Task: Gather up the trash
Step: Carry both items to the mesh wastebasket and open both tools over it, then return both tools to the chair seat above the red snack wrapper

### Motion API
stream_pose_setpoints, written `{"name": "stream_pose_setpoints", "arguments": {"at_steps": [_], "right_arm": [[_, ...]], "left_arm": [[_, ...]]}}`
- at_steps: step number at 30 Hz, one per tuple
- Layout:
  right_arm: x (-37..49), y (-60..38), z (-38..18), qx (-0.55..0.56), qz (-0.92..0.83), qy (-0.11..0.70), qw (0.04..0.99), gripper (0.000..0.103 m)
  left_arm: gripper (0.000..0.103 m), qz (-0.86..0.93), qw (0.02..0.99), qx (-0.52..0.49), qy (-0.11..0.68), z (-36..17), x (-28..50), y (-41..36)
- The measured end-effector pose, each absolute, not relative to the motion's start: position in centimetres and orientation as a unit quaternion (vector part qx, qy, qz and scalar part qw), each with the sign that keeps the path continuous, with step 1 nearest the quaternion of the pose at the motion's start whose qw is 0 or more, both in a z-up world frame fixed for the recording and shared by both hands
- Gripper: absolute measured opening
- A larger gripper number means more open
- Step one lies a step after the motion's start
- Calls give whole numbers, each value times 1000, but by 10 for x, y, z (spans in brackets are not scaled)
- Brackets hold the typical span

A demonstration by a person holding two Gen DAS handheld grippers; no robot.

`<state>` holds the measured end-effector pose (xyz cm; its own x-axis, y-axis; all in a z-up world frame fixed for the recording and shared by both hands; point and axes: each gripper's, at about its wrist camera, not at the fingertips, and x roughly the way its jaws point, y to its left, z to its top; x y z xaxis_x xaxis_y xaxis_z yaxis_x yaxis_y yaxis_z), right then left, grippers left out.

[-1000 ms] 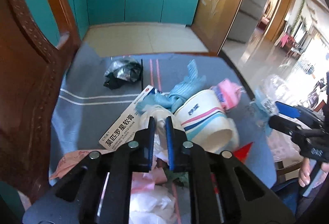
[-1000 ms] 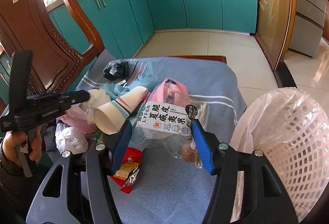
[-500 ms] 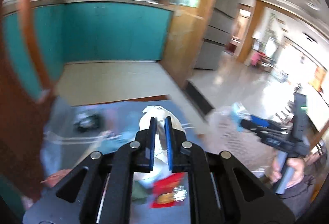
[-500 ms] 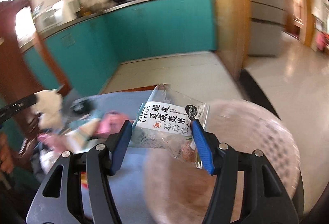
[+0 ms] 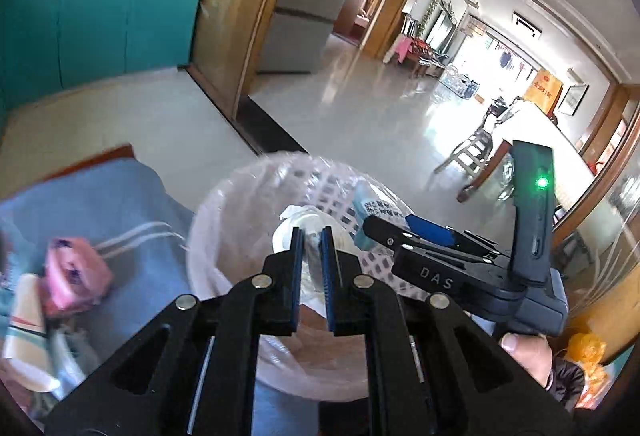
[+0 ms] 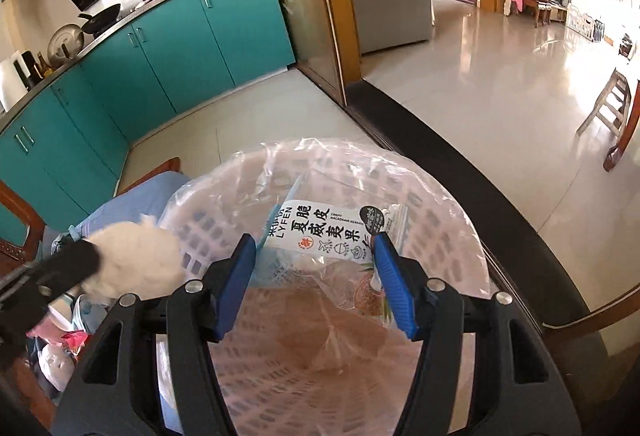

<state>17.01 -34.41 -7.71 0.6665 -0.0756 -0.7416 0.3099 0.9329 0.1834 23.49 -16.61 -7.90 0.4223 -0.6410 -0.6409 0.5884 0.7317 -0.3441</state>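
The crumpled white tissue wad (image 5: 306, 236) and the clear nut snack packet with its white printed label (image 6: 332, 232), both down on the table among the litter a second ago, now hang over the mouth of the white lattice waste basket lined with a clear plastic bag (image 6: 448, 220). My left jaws (image 5: 311, 248) are nearly closed on the wad and just starting to open, the tissue between them. My right jaws (image 6: 316, 268) stand at a middling width, clamped on the packet's two side edges, with the packet above the basket's far half. So I judge both carries done, and letting go is what remains. To the left, on the blue striped cloth (image 5: 104, 196) covering the table, a pink wrapped packet (image 5: 76, 276) and a striped paper cup (image 5: 24, 336) wait for later trips.
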Motion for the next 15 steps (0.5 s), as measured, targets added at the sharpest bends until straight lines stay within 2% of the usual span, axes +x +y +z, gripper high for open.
{"name": "stream_pose_setpoints", "arguments": {"at_steps": [1, 2, 3, 5, 10, 13, 15], "right_arm": [[170, -345, -77, 149, -106, 394, 901, 62], [169, -347, -77, 151, -105, 393, 901, 62], [170, -348, -75, 152, -105, 392, 901, 65], [170, -350, -73, 157, -104, 387, 903, 71], [172, -351, -70, 171, -96, 380, 904, 72], [174, -334, -64, 153, -72, 372, 913, 72], [177, -319, -59, 131, -52, 362, 922, 72]], "left_arm": [[15, -367, 840, -35, 397, -79, 238, -168], [24, -366, 841, -36, 396, -79, 240, -168], [42, -364, 844, -33, 393, -78, 239, -167], [56, -356, 854, -28, 378, -74, 235, -163], [59, -335, 867, -6, 370, -66, 231, -137], [61, -283, 889, 41, 359, -57, 230, -103], [71, -230, 905, 58, 353, -52, 233, -72]]}}
